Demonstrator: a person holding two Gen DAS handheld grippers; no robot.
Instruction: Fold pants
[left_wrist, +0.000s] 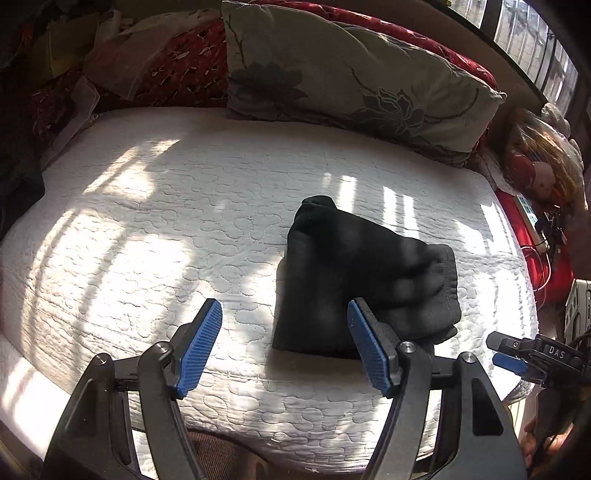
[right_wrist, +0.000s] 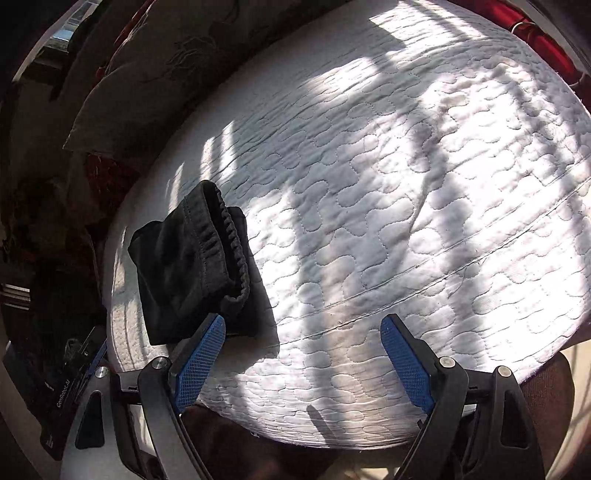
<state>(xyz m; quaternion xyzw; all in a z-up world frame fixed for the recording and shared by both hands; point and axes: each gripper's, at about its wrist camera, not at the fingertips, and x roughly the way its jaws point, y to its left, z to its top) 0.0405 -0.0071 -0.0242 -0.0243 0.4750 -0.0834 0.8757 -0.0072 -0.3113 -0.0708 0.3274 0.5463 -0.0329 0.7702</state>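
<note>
The black pants (left_wrist: 364, 275) lie folded into a small thick bundle on the white quilted mattress (left_wrist: 166, 229). In the right wrist view the pants (right_wrist: 192, 269) sit at the left, elastic waistband on top. My left gripper (left_wrist: 284, 314) is open and empty, held just before the bundle's near edge. My right gripper (right_wrist: 303, 328) is open and empty, to the right of the bundle over bare mattress (right_wrist: 406, 184). The right gripper also shows at the right edge of the left wrist view (left_wrist: 502, 350).
A grey floral pillow (left_wrist: 351, 74) and red patterned bedding (left_wrist: 184, 62) lie along the far side of the mattress. A stuffed toy in plastic (left_wrist: 535, 162) and red items (left_wrist: 543, 258) sit at the right. The mattress front edge is close below both grippers.
</note>
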